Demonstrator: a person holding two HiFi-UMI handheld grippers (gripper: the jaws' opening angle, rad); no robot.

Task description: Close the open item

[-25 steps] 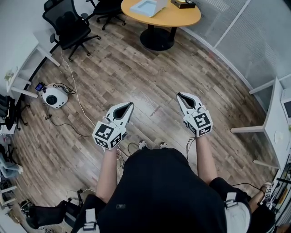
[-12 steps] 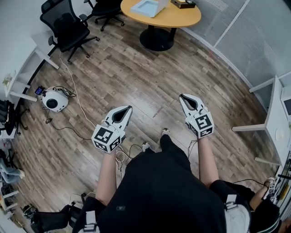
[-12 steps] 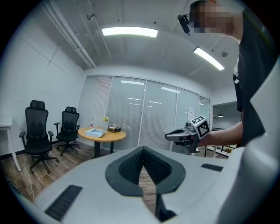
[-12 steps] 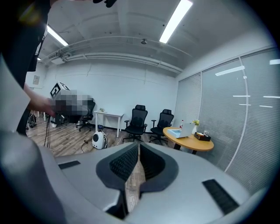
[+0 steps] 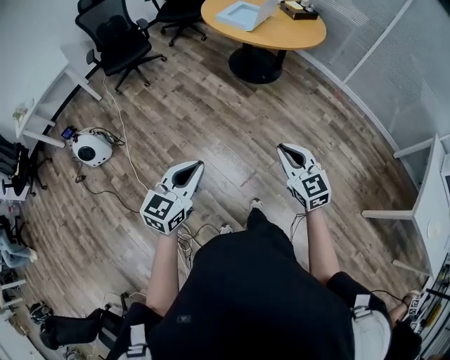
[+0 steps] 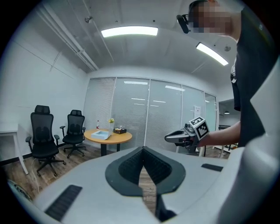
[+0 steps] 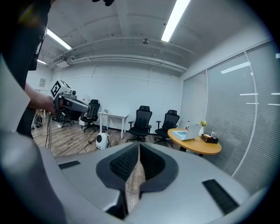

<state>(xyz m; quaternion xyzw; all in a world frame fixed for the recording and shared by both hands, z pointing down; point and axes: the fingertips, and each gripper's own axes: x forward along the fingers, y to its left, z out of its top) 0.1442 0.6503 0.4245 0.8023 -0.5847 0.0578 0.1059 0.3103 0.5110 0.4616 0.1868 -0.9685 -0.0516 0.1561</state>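
The room has a brown wooden floor (image 5: 211,119) with white walls round it. At the far left a white desk (image 5: 39,98) stands by the wall. Near it a round white machine (image 5: 93,149) sits on the floor, and a thin cord (image 5: 123,151) runs past it. Two black chairs (image 5: 116,39) stand at the top left.

A person (image 5: 260,295) in a black top stands in the middle and holds one tool in each hand, both out in front and over the bare floor. The left tool (image 5: 198,165) has its two jaws pressed together – the tips touch and nothing is between them. The right tool (image 5: 283,148) is well apart from it on the other side. Its jaws are pressed together too, with nothing in them.

At the top, a bit to the right, is a round desk (image 5: 295,35) with a yellow-brown top and a dark foot. The laptop (image 5: 245,13) sits on the left part of this desk – its lid is up, so it is open. A small brown box (image 5: 299,9) sits near it on the same desk. Both tools are far from the laptop and point about that way. A glass wall (image 5: 401,63) with blinds runs down the right side of the room.
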